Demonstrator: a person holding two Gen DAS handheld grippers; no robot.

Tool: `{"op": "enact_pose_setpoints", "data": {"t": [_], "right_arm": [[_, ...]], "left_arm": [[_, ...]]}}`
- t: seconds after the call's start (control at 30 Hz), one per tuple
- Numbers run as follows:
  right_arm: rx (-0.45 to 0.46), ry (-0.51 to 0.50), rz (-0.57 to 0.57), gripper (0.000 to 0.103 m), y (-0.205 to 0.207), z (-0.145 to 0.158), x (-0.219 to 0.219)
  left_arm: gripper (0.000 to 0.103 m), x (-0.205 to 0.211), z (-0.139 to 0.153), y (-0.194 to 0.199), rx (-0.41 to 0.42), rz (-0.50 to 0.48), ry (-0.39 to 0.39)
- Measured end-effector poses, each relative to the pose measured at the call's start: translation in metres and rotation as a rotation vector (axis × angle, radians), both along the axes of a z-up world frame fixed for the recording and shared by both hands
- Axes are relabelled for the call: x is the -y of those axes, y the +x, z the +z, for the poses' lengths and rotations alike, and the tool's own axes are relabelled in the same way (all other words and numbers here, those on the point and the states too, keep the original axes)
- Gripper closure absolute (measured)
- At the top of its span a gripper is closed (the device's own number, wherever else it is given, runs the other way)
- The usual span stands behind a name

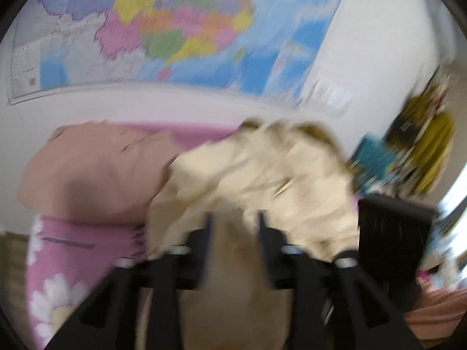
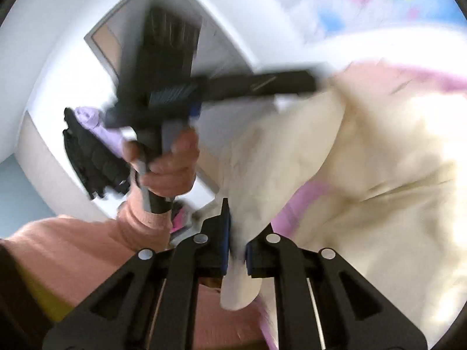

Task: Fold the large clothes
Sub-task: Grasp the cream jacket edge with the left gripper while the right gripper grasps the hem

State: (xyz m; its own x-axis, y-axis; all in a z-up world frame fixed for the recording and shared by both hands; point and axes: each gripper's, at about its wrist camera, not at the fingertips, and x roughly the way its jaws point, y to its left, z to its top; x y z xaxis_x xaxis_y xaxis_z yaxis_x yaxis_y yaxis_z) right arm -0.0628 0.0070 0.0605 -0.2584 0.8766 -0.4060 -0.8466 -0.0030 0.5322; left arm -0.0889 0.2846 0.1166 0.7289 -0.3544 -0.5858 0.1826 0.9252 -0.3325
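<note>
Left wrist view: your left gripper (image 1: 234, 221) stands spread, cream garment (image 1: 262, 175) between its 2 fingers, contact blurred; garment heaped on the pink bedsheet (image 1: 87, 242), below a wall map (image 1: 175, 29).

Right wrist view: your right gripper (image 2: 238, 233) pinches a cream fold (image 2: 364, 189); your left hand (image 2: 166, 169) grips the other tool.

- A garment (image 1: 256, 172) lies heaped on the bedspread (image 1: 87, 242) before my left gripper (image 1: 233, 221).
- A pillow (image 1: 96, 169) sits left of it.
- A map (image 1: 175, 29) hangs on the wall behind.
</note>
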Motion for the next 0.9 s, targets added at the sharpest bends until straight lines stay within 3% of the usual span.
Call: {"op": "enact_pose_setpoints", "data": {"t": [0.13,0.3,0.43,0.53,0.57,0.6,0.73,0.77,0.83,0.9], "right_arm": [[0.147,-0.058,-0.195,0.095,0.033,0.055,0.091],[0.223,-0.267,-0.38,0.091,0.069,0.057,0.163],[0.198,-0.479,-0.469,0.071,0.085,0.007,0.176],[0.162,-0.579,-0.513,0.041,0.092,-0.031,0.183],[0.154,-0.586,-0.528,0.029,0.094,-0.038,0.187],[0.146,-0.58,-0.537,0.026,0.094,-0.039,0.194],[0.111,-0.505,-0.573,0.018,0.093,-0.042,0.21],[0.093,-0.486,-0.578,0.014,0.091,-0.046,0.213],[0.07,-0.474,-0.568,0.014,0.086,-0.054,0.218],[0.051,-0.499,-0.567,0.026,0.091,-0.067,0.211]], "left_arm": [[0.052,0.002,0.019,-0.01,0.113,-0.004,-0.028],[0.052,0.017,-0.019,0.018,0.009,0.028,0.052],[0.052,0.032,-0.076,0.047,-0.14,0.034,0.161],[0.052,0.04,-0.108,0.06,-0.217,0.013,0.214],[0.052,0.043,-0.115,0.064,-0.23,0.027,0.254],[0.052,0.045,-0.121,0.067,-0.24,0.044,0.293],[0.051,0.039,-0.113,0.073,-0.205,0.079,0.31],[0.045,0.038,-0.109,0.075,-0.184,0.092,0.319],[0.039,0.039,-0.102,0.082,-0.152,0.105,0.339],[0.032,0.046,-0.101,0.097,-0.141,0.081,0.364]]}}
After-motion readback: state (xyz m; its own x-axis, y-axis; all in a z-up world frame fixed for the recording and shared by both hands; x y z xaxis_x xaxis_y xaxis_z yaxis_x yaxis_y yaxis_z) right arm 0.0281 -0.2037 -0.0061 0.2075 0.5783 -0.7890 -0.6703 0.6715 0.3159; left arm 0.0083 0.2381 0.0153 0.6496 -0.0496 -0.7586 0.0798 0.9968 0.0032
